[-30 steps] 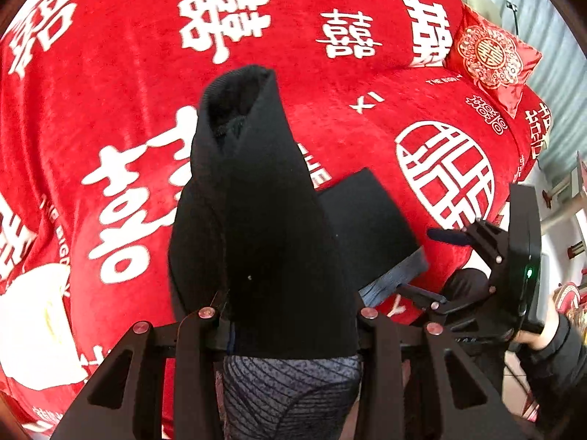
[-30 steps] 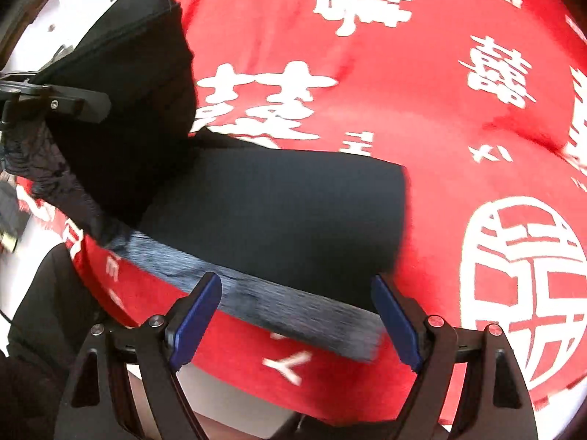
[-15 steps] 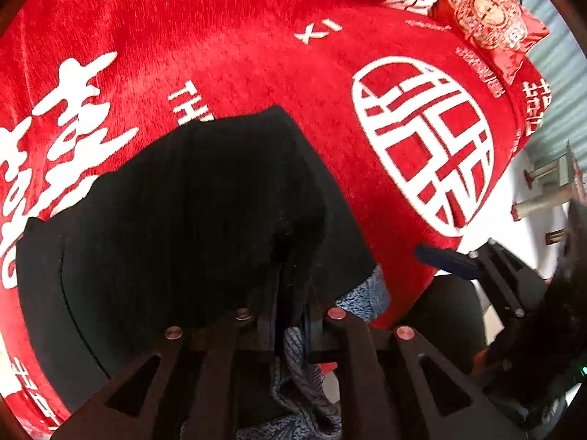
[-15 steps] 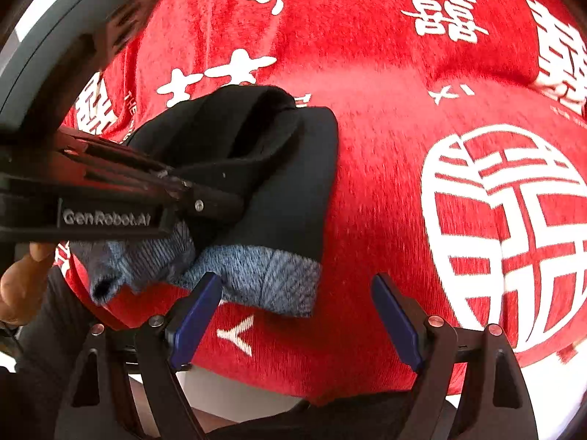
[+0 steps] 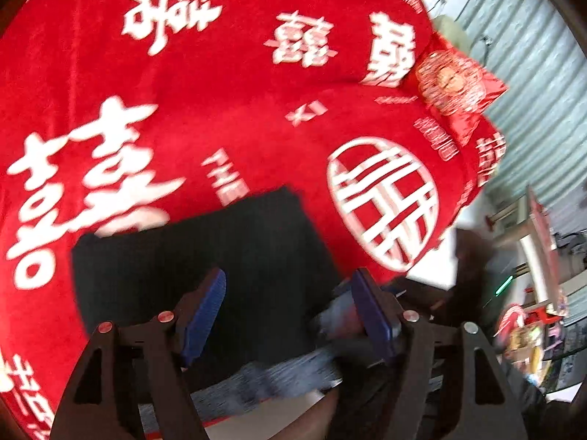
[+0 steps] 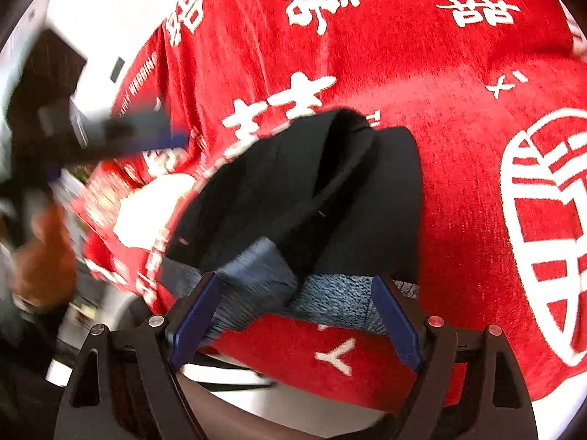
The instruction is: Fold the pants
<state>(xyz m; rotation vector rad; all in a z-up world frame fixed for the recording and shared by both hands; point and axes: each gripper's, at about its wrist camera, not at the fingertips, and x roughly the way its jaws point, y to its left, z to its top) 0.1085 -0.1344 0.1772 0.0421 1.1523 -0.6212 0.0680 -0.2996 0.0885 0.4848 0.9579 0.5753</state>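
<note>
The black pants (image 5: 205,256) with a blue-grey knit waistband (image 5: 279,377) lie folded in a compact stack on the red blanket (image 5: 205,117), near its front edge. In the right wrist view the pants (image 6: 367,212) show a raised fold on top and the waistband (image 6: 330,300) toward me. My left gripper (image 5: 290,311) is open and empty just above the stack. My right gripper (image 6: 293,322) is open and empty, its blue pads either side of the waistband. The left gripper (image 6: 110,135) appears blurred at the left of the right wrist view.
The red blanket with white characters covers the bed. A red pillow (image 5: 458,84) lies at the far right corner. Beyond the bed's right edge are a grey corrugated wall (image 5: 532,91) and floor clutter (image 5: 532,311). The bed's front edge (image 6: 330,385) is just below the pants.
My left gripper laid the lifted pants end down onto the stack, opened and let go, then drew back. My right gripper stayed open near the waistband.
</note>
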